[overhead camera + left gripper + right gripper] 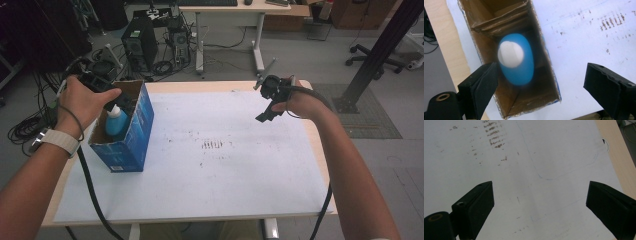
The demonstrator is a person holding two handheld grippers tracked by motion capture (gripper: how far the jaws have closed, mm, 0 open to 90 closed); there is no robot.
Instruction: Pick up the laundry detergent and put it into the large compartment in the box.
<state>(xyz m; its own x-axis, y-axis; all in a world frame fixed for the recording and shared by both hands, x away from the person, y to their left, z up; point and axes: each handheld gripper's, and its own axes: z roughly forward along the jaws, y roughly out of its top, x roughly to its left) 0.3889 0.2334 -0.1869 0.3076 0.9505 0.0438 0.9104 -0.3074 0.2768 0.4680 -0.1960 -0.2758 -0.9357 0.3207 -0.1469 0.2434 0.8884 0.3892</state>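
A cardboard box (131, 134) has a glossy blue printed outside and raw, matt brown card inside (486, 15), its cut edges rough. In it stands a smooth blue plastic bottle (520, 62) with a matt white cap (510, 54). The table (210, 86) has a pale wood edge with a smooth finish, covered by a matt white paper sheet (210, 175) marked with brown scuffs. Both grippers, left gripper (541, 82) and right gripper (540, 202), have matt black plastic jaws.
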